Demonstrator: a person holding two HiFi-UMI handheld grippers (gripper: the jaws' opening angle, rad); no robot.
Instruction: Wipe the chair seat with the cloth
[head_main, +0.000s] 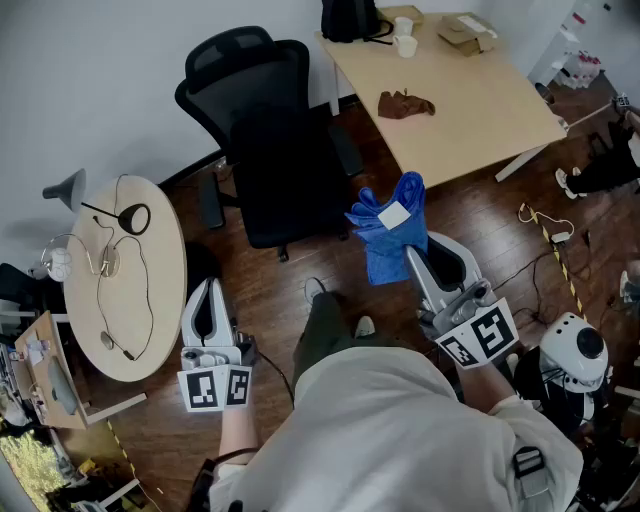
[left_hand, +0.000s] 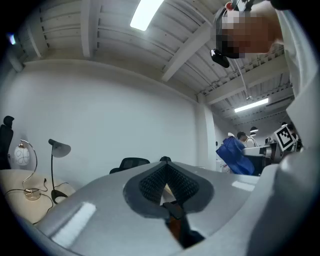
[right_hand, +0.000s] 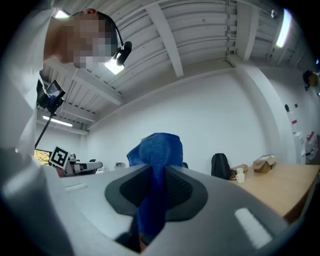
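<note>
A black office chair (head_main: 268, 150) stands on the wooden floor ahead of me, its seat (head_main: 290, 195) bare. My right gripper (head_main: 412, 255) is shut on a blue cloth (head_main: 390, 228), which bunches up above its jaws, just right of the chair seat. In the right gripper view the cloth (right_hand: 156, 165) fills the slot between the jaws. My left gripper (head_main: 208, 290) is held low at the left, away from the chair, and its jaws meet with nothing between them. The left gripper view shows the chair's top (left_hand: 131, 163) past the closed jaws.
A round table (head_main: 125, 280) with a lamp and cables lies left. A rectangular wooden desk (head_main: 470, 95) at the upper right holds a brown rag (head_main: 405, 104), a cup, a box and a black bag. Cables and a white helmet (head_main: 575, 345) lie on the floor right.
</note>
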